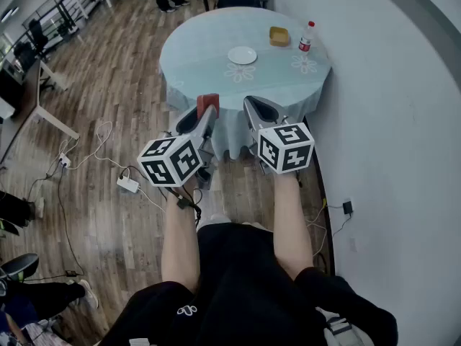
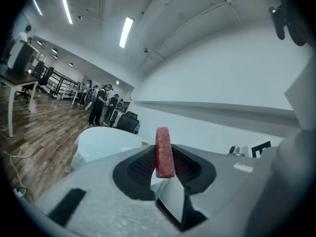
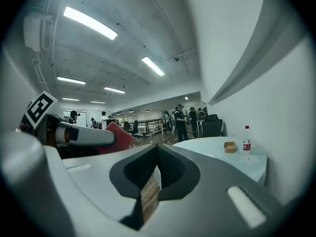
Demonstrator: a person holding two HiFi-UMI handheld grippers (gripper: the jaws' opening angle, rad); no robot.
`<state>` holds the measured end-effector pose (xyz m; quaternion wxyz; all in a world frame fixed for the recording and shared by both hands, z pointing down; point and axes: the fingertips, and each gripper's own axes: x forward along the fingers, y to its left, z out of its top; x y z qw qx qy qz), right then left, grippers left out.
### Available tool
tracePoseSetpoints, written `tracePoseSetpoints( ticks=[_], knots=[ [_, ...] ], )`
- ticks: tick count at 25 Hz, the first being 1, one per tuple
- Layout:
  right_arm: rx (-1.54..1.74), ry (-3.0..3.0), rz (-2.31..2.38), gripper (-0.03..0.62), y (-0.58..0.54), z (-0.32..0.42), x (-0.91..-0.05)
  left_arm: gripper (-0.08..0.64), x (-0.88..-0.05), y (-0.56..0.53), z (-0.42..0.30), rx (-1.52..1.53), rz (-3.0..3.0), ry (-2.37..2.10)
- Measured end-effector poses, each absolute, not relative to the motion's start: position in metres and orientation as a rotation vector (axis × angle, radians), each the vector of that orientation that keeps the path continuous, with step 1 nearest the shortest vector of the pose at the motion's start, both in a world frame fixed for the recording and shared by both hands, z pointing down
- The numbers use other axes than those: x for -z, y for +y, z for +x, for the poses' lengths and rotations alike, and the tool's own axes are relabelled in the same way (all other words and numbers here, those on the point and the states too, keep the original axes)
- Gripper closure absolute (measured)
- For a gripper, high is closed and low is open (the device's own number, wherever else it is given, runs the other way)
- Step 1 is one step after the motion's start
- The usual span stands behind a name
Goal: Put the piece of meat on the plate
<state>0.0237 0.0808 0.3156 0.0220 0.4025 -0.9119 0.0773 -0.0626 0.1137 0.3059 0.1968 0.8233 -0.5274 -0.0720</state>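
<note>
- Meat (image 2: pixel 164 152), a red slab standing on edge, is clamped between the jaws of the left gripper (image 1: pixel 207 111) and sticks up above its fingertips.
- Right gripper (image 3: pixel 157 154), just beside the left one, has its jaws together with nothing between them.
- White plate (image 1: pixel 242 55) lies ahead of both grippers, well apart from them, on a round table (image 1: pixel 194 63) with a pale blue cloth.
- Beyond the plate, on the right gripper's side, sit a tan box (image 1: pixel 279 36) and a bottle (image 1: pixel 306 37).
</note>
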Motion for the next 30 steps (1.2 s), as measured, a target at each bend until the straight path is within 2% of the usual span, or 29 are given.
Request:
tracePoseSetpoints(
  ticks=[20, 30],
  knots=[
    [-0.245, -2.841, 1.389, 0.583, 0.055, 0.082, -0.304, 0.468, -0.309, 0.102, -0.038, 0.251, 2.295, -1.502],
    [-0.272, -2.764, 1.398, 0.583, -0.008, 0.098, -0.338, 0.468, -0.34, 0.018, -0.029, 0.226, 2.24, -1.505]
  ],
)
